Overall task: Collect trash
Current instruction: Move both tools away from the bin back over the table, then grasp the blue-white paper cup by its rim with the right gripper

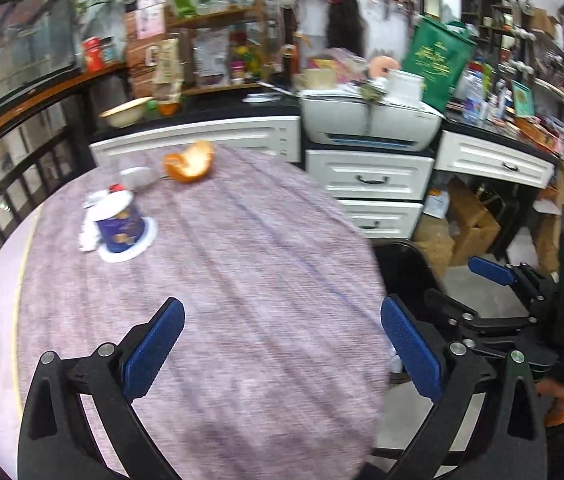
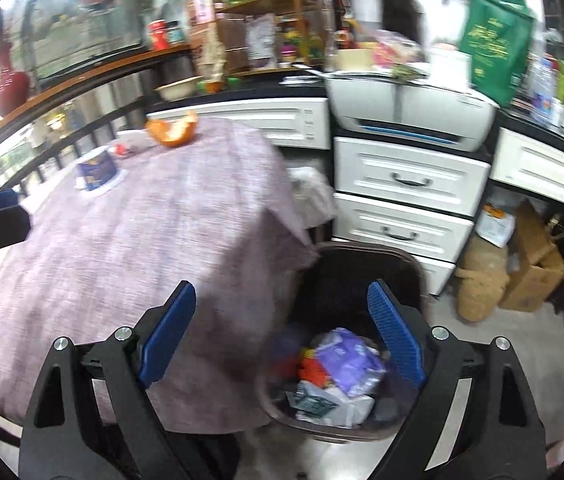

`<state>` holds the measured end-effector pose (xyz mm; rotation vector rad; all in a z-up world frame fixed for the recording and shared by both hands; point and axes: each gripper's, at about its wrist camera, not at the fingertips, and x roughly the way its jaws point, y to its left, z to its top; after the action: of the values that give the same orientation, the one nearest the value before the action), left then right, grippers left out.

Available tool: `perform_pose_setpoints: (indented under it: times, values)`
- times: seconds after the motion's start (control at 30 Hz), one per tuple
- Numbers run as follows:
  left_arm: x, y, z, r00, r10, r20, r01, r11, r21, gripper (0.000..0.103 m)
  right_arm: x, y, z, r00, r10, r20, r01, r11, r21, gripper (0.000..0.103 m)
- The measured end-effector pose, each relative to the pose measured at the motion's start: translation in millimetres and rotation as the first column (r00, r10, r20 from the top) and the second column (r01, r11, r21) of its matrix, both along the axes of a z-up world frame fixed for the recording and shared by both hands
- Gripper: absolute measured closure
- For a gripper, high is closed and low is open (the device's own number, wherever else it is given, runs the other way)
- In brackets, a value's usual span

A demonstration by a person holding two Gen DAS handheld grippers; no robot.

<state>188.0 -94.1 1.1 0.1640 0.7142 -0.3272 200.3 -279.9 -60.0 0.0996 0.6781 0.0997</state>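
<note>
**Hovering open over table and bin**

Hanging above the near edge of the table (image 1: 241, 280), the left gripper (image 1: 282, 344) has its blue pads spread wide and grasps nothing. The right gripper (image 2: 282, 332) is equally spread and empty, poised above the table's right edge and the dark trash bin (image 2: 410, 268) that stands on the floor just beside it. The bin already holds crumpled wrappers (image 2: 346, 364), purple, white and red.

The remaining trash lies well apart from both tools, toward the table's far edge: an orange peel (image 1: 190, 165) at the far rim, a pale crumpled lump (image 1: 139, 176), possibly tissue though blur makes this unsure, and a blue paper cup (image 1: 118, 226) upside down on a white lid near the far left edge, with white scraps touching it. The purple tablecloth (image 2: 141, 248) between grippers and trash is bare.

Behind the table stand white drawers (image 1: 370, 178), a printer (image 1: 370, 124) and a green bag (image 1: 438, 64).
</note>
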Motion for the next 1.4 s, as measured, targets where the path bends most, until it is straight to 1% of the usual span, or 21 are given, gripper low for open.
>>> perform_pose_setpoints:
  times: [0.13,0.23,0.27,0.33,0.4,0.47,0.5,0.57,0.67,0.73,0.87,0.97,1.03,1.17,1.23,1.3,1.33,1.37,1.4]
  values:
    - [13,40,-2,0.995,0.097,-0.026,-0.097,0.995,-0.015,0.006,11,33,16,0.995,0.094,0.021,-0.094,0.996,0.004,0.016]
    - [26,76,-9,0.982,0.18,-0.051,-0.181,0.983,-0.009,0.006,20,56,24,0.987,0.155,0.032,-0.155,0.988,-0.012,0.016]
    - [31,86,-12,0.977,0.206,-0.061,-0.207,0.978,-0.005,0.006,24,64,26,0.984,0.175,0.034,-0.174,0.985,-0.021,0.016]
    - [44,108,-18,0.961,0.255,-0.105,-0.258,0.966,-0.019,0.006,32,78,29,0.978,0.204,0.033,-0.203,0.979,-0.033,0.016]
    - [59,130,-22,0.943,0.293,-0.158,-0.304,0.952,-0.049,0.006,42,90,30,0.971,0.236,0.024,-0.235,0.972,-0.023,0.016]
    - [70,146,-24,0.931,0.325,-0.169,-0.339,0.939,-0.06,0.006,53,102,32,0.964,0.264,0.009,-0.264,0.964,0.004,0.016]
    - [72,152,-23,0.928,0.334,-0.165,-0.348,0.935,-0.062,0.006,61,111,33,0.959,0.285,-0.001,-0.285,0.958,0.023,0.016]
    - [81,166,-21,0.923,0.347,-0.167,-0.363,0.928,-0.077,0.006,74,124,34,0.951,0.31,-0.011,-0.309,0.95,0.032,0.016]
    - [92,186,-20,0.918,0.353,-0.181,-0.374,0.922,-0.099,0.006,98,157,36,0.931,0.363,-0.021,-0.363,0.932,0.016,0.016]
    - [99,195,-18,0.915,0.373,-0.155,-0.388,0.918,-0.08,0.006,113,176,36,0.92,0.39,-0.023,-0.391,0.921,-0.001,0.016]
    - [116,211,-19,0.902,0.413,-0.124,-0.419,0.907,-0.026,0.006,151,214,32,0.91,0.415,-0.027,-0.416,0.909,-0.042,0.016]
    - [129,222,-24,0.891,0.442,-0.11,-0.442,0.897,0.021,0.006,183,241,23,0.91,0.413,-0.042,-0.416,0.906,-0.086,0.016]
    - [137,228,-27,0.889,0.447,-0.101,-0.445,0.894,0.045,0.006,203,257,18,0.907,0.416,-0.063,-0.421,0.901,-0.108,0.016]
    - [148,238,-33,0.886,0.449,-0.117,-0.444,0.894,0.065,0.006,234,275,10,0.904,0.414,-0.104,-0.424,0.9,-0.103,0.016]
    - [153,241,-37,0.885,0.45,-0.123,-0.444,0.893,0.074,0.006,244,279,7,0.904,0.414,-0.109,-0.424,0.901,-0.097,0.016]
    - [159,244,-41,0.882,0.452,-0.131,-0.444,0.892,0.082,0.006,252,285,6,0.896,0.43,-0.11,-0.44,0.893,-0.091,0.016]
    - [162,245,-43,0.881,0.451,-0.14,-0.444,0.892,0.081,0.006,256,289,4,0.894,0.433,-0.114,-0.445,0.89,-0.102,0.018]
    - [164,246,-45,0.881,0.449,-0.149,-0.442,0.894,0.078,0.006,258,293,3,0.894,0.433,-0.114,-0.445,0.887,-0.12,0.023]
    - [167,247,-46,0.881,0.447,-0.157,-0.44,0.895,0.075,0.006,259,294,2,0.891,0.438,-0.117,-0.451,0.884,-0.122,0.033]
